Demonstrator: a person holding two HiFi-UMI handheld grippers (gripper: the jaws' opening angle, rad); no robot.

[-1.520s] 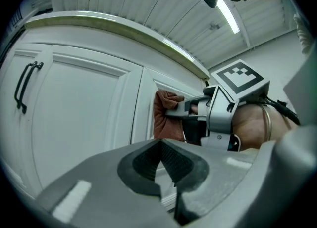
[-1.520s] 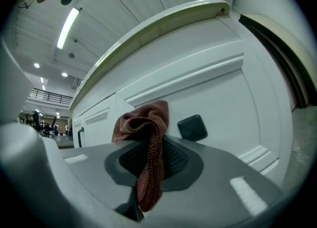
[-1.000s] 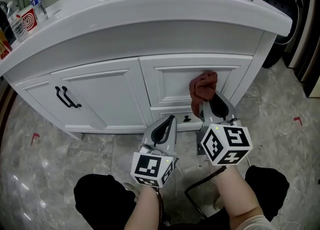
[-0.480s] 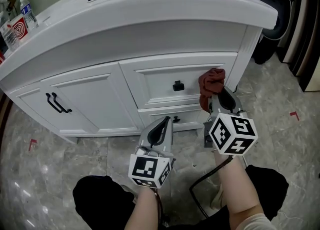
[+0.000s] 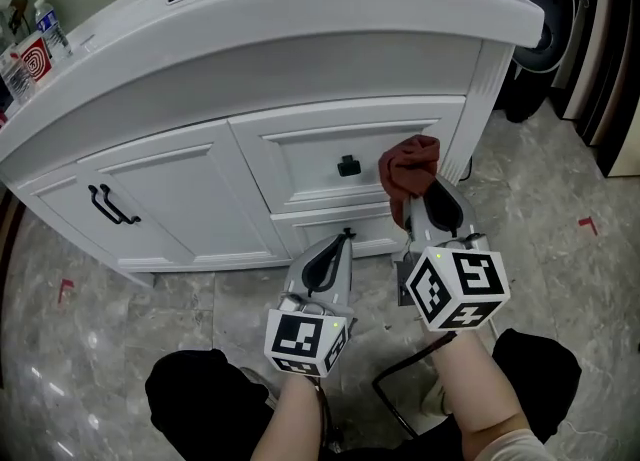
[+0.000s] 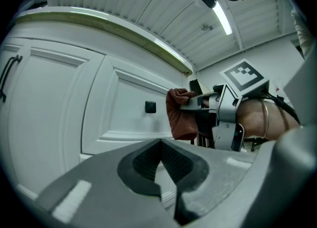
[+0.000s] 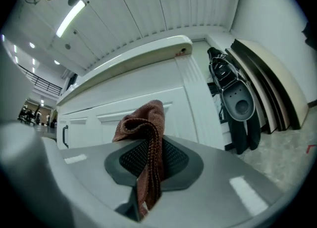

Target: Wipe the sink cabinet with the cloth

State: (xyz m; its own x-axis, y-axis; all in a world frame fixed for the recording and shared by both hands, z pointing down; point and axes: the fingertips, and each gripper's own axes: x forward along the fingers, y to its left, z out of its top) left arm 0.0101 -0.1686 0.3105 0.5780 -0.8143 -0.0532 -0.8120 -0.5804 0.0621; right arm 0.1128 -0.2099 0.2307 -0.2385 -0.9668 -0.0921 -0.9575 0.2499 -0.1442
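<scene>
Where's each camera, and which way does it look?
Head view: on the person's head, looking steeply down at the cabinet, both forearms, knees, left tool and right tool.
Left gripper view: rides the left tool, facing the drawer knob past shut jaws; right forearm shows.
Right gripper view: rides the right tool, facing the cabinet's right end past the clamped cloth; no arm shows.
Shared: head and left gripper views both show cloth and knob.

You have bright, even light from ceiling tube lamps (image 6: 220,17), glaring at the upper right of the left gripper view. Both gripper views bulge and fade into black corners. In your sharp head view, the counter (image 5: 300,11) casts soft shadow on the cabinet (image 5: 160,199).
</scene>
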